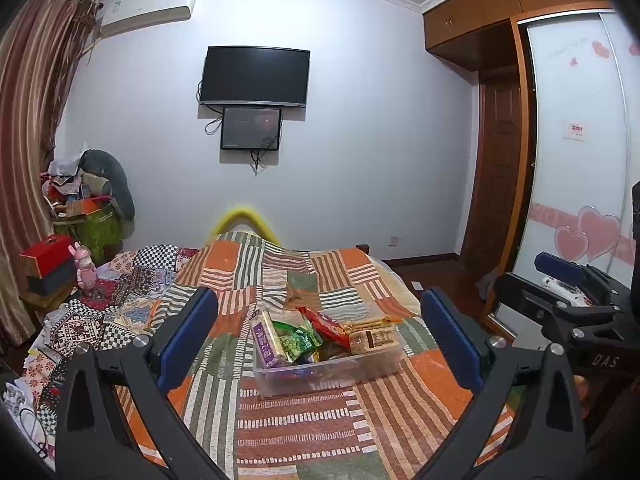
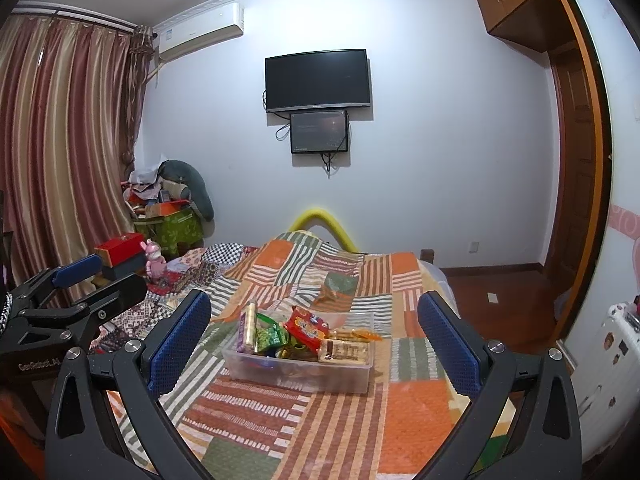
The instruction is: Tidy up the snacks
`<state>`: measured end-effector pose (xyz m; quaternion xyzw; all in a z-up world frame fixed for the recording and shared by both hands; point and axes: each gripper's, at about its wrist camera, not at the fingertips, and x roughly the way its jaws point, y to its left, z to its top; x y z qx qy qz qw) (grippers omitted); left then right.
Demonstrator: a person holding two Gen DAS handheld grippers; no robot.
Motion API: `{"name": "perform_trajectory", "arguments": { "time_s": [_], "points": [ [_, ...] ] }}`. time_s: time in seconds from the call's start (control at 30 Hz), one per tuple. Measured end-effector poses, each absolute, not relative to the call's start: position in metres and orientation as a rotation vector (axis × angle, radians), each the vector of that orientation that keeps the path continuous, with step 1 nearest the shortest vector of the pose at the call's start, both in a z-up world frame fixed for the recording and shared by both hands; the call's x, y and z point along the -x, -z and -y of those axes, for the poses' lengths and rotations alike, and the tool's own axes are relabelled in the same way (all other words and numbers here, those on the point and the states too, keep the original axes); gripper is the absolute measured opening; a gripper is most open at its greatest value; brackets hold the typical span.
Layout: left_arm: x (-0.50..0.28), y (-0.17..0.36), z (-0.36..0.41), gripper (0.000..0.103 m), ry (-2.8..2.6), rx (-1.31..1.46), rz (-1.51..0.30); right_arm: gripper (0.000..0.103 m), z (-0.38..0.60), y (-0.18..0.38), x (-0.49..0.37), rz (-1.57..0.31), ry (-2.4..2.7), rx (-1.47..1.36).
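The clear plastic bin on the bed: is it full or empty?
Full: the clear plastic bin holds snack packets piled above its rim.

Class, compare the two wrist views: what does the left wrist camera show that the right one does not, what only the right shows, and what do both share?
Only the left wrist view shows the heart-patterned sliding door and the right gripper from the side. Only the right wrist view shows the white appliance with stickers and the left gripper from the side. Both show the clear snack bin on the patchwork bedspread, and the wall television.

Bare patchwork quilt (image 2: 280,420) surrounds the snack-filled clear bin (image 2: 298,368); above stays free.
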<state>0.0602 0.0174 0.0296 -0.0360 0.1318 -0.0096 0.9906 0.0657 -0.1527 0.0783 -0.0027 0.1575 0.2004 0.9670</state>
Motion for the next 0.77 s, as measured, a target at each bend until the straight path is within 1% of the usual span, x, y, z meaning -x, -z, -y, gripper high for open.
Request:
{"name": "perform_trajectory", "arguments": {
  "time_s": [0.77],
  "points": [
    [-0.0665, -0.0244, -0.0165, 0.103, 0.058, 0.068, -0.295, 0.103, 0.1517, -0.0764, -0.0677, -0.315, -0.380, 0.024]
  ]
}}
